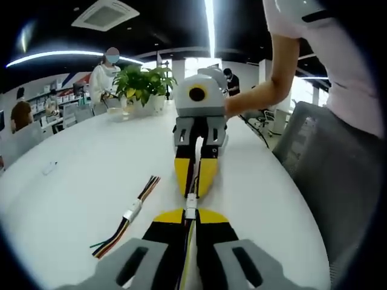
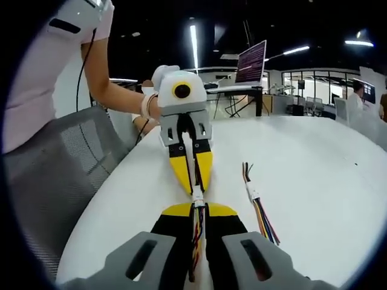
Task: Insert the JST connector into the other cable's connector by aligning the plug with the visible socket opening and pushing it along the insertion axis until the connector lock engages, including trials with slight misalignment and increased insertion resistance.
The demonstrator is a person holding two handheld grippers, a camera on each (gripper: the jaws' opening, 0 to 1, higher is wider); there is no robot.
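A: Left gripper view: the left gripper (image 1: 190, 219) and right gripper (image 1: 195, 175) meet tip to tip, each with jaws clamped on a cable, the white JST connector (image 1: 191, 205) between them.

B: Risk?

A: A slight tilt could jam the plug short of locking. A spare cable (image 1: 130, 212) lies on the worktop (image 1: 72, 199), left of the jaws.

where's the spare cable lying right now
The spare cable lies on the white table, left of the two meeting grippers in the left gripper view.
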